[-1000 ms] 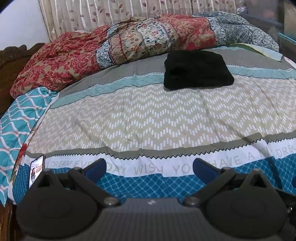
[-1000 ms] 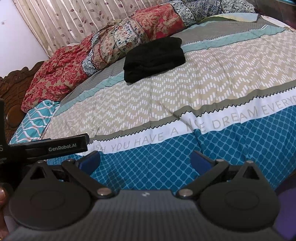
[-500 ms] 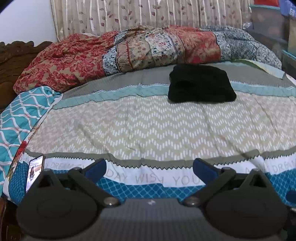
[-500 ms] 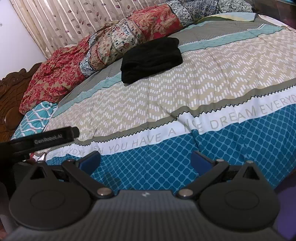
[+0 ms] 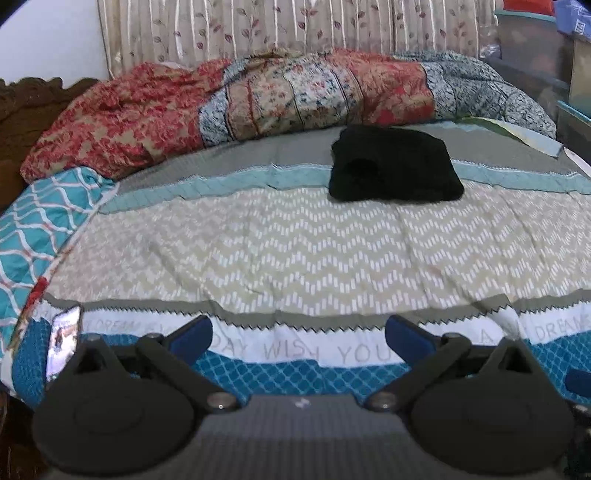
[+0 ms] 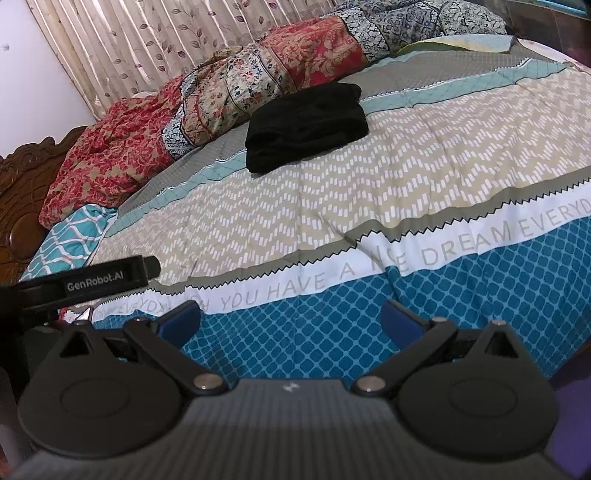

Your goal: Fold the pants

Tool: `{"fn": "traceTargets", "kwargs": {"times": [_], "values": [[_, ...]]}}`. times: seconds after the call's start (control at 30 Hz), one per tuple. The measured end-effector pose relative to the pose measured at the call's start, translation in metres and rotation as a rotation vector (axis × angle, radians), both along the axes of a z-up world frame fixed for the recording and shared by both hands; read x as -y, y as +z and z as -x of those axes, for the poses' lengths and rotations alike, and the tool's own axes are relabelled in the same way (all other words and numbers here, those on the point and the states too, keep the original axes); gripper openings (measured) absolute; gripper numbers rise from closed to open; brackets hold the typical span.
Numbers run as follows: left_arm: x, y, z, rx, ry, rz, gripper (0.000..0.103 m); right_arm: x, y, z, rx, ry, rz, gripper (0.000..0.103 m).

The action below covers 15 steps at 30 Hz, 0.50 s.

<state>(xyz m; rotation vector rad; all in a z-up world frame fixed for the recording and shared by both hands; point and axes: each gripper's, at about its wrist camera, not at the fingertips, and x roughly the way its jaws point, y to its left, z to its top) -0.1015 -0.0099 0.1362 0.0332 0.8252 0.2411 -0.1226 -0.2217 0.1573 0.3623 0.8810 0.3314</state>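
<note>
The black pants (image 5: pixel 393 166) lie folded into a compact bundle on the far side of the bed, on the grey and teal stripes; they also show in the right wrist view (image 6: pixel 306 125). My left gripper (image 5: pixel 299 334) is open and empty, held back over the bed's near edge, far from the pants. My right gripper (image 6: pixel 291 319) is open and empty too, over the blue patterned edge. The left gripper's black body (image 6: pixel 88 284) shows at the left of the right wrist view.
A patterned bedspread (image 5: pixel 295 258) covers the bed. A rumpled red and floral quilt (image 5: pixel 258 107) lies along the far side before a curtain (image 5: pixel 295 33). A phone (image 5: pixel 62 343) lies at the near left edge. A carved wooden headboard (image 6: pixel 26 184) stands at left.
Both grippers have drawn back and tilted up slightly, so the bed and pants sit lower in the left view. The pants have not moved. Both grippers stay open.
</note>
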Motion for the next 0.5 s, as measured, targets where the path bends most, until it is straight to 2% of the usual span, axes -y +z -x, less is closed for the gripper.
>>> {"fn": "traceTargets", "kwargs": {"times": [0.5], "values": [[0.003,-0.016,-0.004,-0.084,-0.026,0.006,0.103,0.002,0.0,-0.001,0.0,-0.006,0.001,0.103]]}}
